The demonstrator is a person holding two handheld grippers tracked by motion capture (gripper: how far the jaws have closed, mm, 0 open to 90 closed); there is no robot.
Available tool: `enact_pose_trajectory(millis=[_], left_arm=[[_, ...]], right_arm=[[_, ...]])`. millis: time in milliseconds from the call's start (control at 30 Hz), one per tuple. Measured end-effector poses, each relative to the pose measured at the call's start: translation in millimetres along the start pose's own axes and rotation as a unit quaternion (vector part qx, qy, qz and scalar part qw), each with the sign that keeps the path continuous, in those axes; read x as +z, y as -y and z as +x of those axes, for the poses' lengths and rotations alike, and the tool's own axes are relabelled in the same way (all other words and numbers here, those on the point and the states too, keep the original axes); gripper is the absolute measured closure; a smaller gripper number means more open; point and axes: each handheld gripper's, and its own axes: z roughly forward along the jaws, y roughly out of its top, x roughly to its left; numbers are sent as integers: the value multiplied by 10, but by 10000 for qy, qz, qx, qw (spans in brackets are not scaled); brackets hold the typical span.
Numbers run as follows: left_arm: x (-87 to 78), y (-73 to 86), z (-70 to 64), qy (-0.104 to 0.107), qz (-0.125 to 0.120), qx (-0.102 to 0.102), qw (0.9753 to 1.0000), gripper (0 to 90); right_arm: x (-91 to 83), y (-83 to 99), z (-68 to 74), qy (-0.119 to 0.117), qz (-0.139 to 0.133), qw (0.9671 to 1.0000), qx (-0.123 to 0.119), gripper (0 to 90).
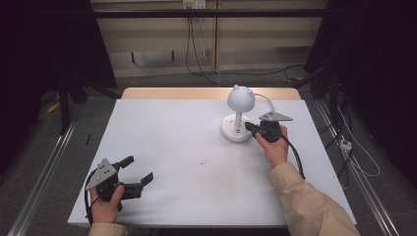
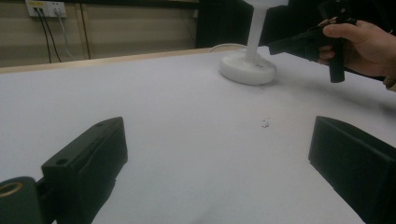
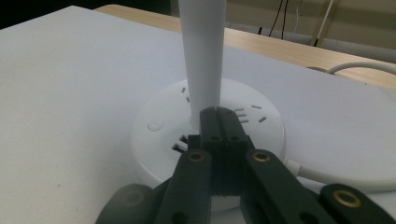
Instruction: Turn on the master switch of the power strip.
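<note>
Lamp [image 1: 239, 114] — white, upright stem on a round base [image 3: 154, 140] — stands at the table's [image 1: 162, 147] far right, directly ahead of the right gripper [image 3: 218, 113], whose closed jaws touch the base by the stem — the left gripper [image 1: 138, 170] rests open, well apart.

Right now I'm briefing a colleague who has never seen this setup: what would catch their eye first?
The white lamp with its round head, standing right of centre toward the far edge of the white table. The right gripper, jaws shut, has its tips over the lamp's round base, by the stem. The left gripper waits open at the near left corner.
</note>
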Motion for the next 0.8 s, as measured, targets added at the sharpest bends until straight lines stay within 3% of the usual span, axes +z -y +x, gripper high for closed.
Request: enact_pose_trajectory(millis=[333,800], left_arm=[[-4,0,4,-5,-3,10,10000,42],[-17,-2,9,-6,-2,20,10000,42]], right_arm=[[31,41,-17,137,142,9997,-123,900],[82,71,-40,220,157,9996,-114,900]])
